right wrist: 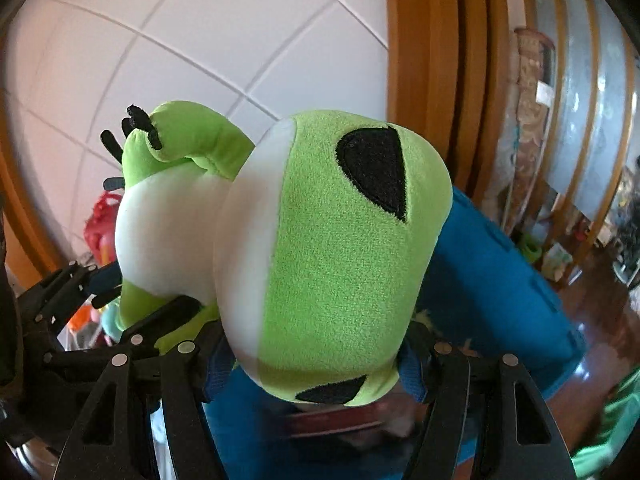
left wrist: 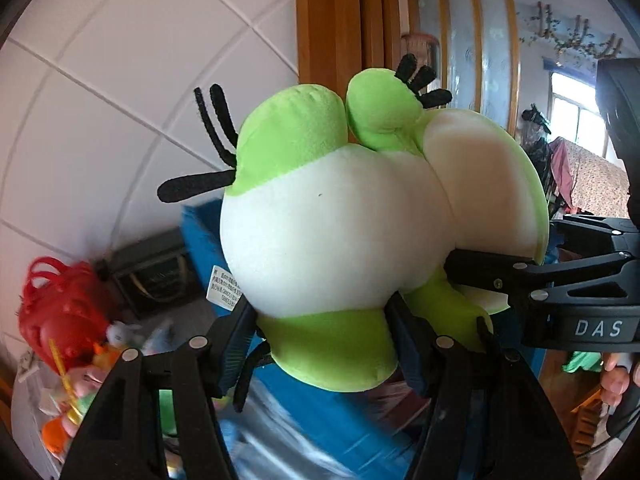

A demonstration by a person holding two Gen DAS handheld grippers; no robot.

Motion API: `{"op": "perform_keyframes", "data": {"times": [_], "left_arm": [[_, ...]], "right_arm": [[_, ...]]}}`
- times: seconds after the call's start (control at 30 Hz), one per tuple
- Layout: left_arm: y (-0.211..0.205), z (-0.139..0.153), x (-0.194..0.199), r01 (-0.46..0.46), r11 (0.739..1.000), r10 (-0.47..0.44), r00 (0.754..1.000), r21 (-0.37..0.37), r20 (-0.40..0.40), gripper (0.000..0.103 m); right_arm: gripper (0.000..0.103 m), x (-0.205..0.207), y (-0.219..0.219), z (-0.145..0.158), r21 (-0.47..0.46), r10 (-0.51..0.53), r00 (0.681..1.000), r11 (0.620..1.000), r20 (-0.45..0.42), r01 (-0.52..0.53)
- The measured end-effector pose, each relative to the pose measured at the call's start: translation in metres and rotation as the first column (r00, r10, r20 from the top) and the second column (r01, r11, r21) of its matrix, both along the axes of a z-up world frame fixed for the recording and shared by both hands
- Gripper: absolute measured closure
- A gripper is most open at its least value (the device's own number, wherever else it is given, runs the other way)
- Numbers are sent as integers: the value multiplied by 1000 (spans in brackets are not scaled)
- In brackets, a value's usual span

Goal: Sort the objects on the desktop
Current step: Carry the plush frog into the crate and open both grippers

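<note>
A green and white plush frog [left wrist: 332, 232] with black felt toes hangs in the air, held by both grippers. My left gripper [left wrist: 320, 344] is shut on its lower body, the blue pads pressing into the plush from both sides. My right gripper [right wrist: 316, 364] is shut on the frog's head [right wrist: 332, 256], which has black eye patches and fills that view. In the left wrist view the right gripper [left wrist: 560, 292] reaches in from the right edge. In the right wrist view the left gripper [right wrist: 80, 292] shows at the lower left.
A blue bin [left wrist: 320, 412] lies below the frog, also seen as the blue bin [right wrist: 492, 280]. A red plastic basket [left wrist: 60, 312] and mixed small toys [left wrist: 100, 360] sit at the lower left. White tiled wall [left wrist: 120, 80] and a wooden door frame [left wrist: 332, 20] stand behind. A hand [left wrist: 616, 380] shows at the right.
</note>
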State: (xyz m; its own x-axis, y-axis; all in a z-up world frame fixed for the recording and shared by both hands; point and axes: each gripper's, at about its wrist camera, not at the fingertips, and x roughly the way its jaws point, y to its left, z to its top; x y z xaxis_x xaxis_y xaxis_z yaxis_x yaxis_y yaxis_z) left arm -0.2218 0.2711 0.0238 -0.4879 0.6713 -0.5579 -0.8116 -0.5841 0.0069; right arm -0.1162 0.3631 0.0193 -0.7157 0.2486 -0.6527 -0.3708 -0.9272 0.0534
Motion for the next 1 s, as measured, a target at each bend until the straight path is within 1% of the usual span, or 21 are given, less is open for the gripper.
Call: {"op": "perform_keyframes", "data": {"times": [0.03, 0.07, 0.17, 0.23, 0.33, 0.43, 0.5, 0.6, 0.63, 0.73, 0.87, 1.0], "left_arm": [[20, -2, -2, -3, 1000, 4, 999, -23, 37, 41], [32, -3, 1, -4, 999, 6, 998, -40, 57, 41], [69, -13, 2, -6, 994, 16, 995, -105, 102, 40], [84, -16, 12, -12, 991, 28, 993, -137, 118, 40], [103, -23, 17, -21, 984, 46, 989, -178, 138, 40], [117, -27, 24, -22, 977, 57, 985, -210, 160, 40], [124, -31, 34, -28, 976, 67, 982, -218, 175, 40], [129, -38, 31, -31, 973, 80, 975, -231, 205, 39], [128, -44, 27, -27, 972, 76, 976, -233, 205, 39], [130, -41, 39, -41, 969, 84, 981, -243, 173, 39], [121, -35, 46, -54, 973, 89, 985, -226, 146, 39], [107, -30, 52, -83, 976, 104, 990, -203, 96, 39]], "right_arm": [[36, -1, 18, -3, -17, 10, 1000, 1000, 23, -9], [36, 0, 33, -7, -33, 16, 999, 999, 40, -15], [36, -2, 73, -21, -79, 42, 995, 996, 94, -34], [36, 2, 98, -34, -114, 55, 992, 993, 117, -42], [36, 4, 121, -49, -154, 70, 989, 987, 133, -50], [34, 4, 142, -53, -175, 69, 987, 984, 142, -44], [31, 4, 145, -60, -180, 62, 987, 983, 149, -35], [29, 2, 154, -66, -189, 57, 984, 982, 167, -25], [28, 1, 156, -69, -187, 54, 983, 982, 173, -21], [27, -2, 159, -75, -147, 29, 981, 989, 192, 0], [27, -2, 159, -75, -95, 7, 983, 995, 185, 11], [26, 3, 150, -72, -31, -5, 984, 999, 180, 11]]}}
